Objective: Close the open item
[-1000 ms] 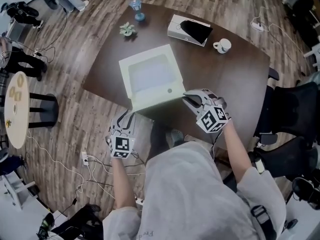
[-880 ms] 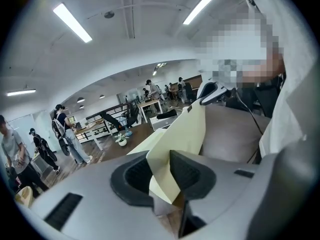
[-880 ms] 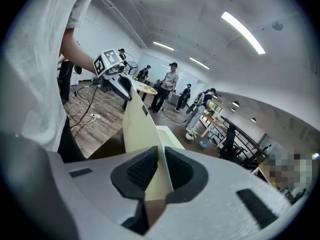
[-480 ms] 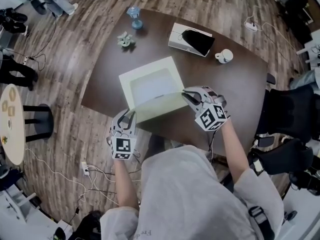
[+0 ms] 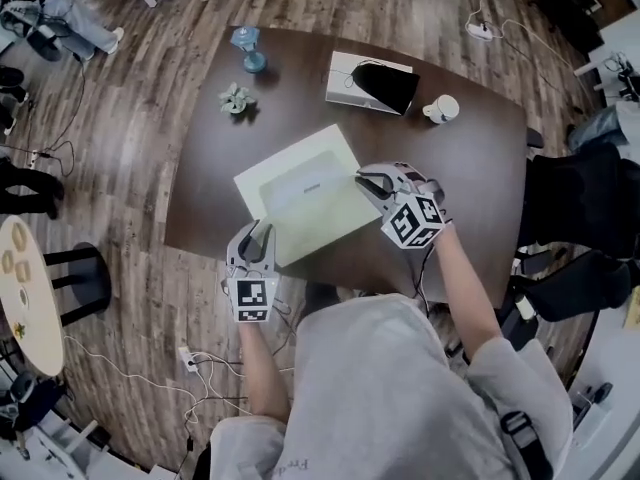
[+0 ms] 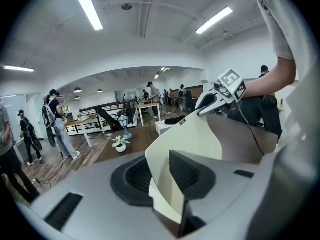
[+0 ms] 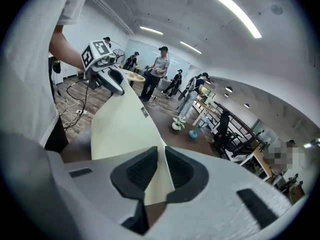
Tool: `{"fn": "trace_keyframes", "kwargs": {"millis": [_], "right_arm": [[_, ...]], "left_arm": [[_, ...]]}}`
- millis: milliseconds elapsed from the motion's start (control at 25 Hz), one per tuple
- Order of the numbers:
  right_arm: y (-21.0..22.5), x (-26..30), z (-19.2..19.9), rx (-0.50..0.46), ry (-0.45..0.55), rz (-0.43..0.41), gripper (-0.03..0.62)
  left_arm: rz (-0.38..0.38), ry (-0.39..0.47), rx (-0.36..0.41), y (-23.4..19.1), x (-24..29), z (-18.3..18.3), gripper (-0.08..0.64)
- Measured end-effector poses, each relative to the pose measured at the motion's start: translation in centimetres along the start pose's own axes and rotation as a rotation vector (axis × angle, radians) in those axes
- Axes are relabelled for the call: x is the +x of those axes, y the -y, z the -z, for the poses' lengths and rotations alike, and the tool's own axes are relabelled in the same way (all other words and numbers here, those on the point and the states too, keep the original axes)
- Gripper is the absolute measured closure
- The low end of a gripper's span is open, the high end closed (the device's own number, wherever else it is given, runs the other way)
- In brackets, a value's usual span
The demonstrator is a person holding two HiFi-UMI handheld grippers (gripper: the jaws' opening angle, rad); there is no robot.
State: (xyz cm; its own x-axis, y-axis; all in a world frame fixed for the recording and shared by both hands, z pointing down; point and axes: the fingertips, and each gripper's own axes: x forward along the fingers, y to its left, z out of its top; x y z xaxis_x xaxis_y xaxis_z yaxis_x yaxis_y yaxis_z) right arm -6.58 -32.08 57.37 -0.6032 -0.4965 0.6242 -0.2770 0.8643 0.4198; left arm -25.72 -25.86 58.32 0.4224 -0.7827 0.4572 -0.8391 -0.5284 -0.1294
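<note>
Box lid (image 5: pixel 300 193) pinched by L gripper (image 5: pixel 255 233) & R gripper (image 5: pixel 366 181); mug (image 5: pixel 440 109), plant (image 5: pixel 236 98) well apart.

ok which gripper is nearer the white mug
Right. The right gripper holds the lid edge nearest the mug; the left gripper holds its opposite corner, farther away.

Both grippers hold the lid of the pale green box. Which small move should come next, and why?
Probably lower both grippers together until the lid lies flat. The left gripper and right gripper each pinch a near corner of it, and it looks almost shut.
</note>
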Motion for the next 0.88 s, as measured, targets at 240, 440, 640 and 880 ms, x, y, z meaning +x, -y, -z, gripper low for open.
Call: {"fn": "trace_keyframes", "kwargs": {"millis": [240, 440, 640, 880], "right_arm": [[1.0, 2.1, -0.6, 0.004, -0.053, -0.013, 0.538], [1.4, 3.5, -0.2, 0.009, -0.085, -0.015, 0.538], [2.0, 4.3, 0.1, 0.019, -0.091, -0.018, 0.538], [2.7, 6.9, 1.1, 0.067, -0.103, -0.010, 0.538]], "left_arm": [[0.002, -0.012, -0.054, -1.9, 1.3, 0.7, 0.474], [-0.017, -0.015, -0.086, -2.6, 2.5, 1.3, 0.472], [-0.006, -0.015, -0.081, -3.4, 3.6, 0.9, 0.471], [-0.017, -0.034, -0.102, -4.5, 5.4, 1.9, 0.471]]}}
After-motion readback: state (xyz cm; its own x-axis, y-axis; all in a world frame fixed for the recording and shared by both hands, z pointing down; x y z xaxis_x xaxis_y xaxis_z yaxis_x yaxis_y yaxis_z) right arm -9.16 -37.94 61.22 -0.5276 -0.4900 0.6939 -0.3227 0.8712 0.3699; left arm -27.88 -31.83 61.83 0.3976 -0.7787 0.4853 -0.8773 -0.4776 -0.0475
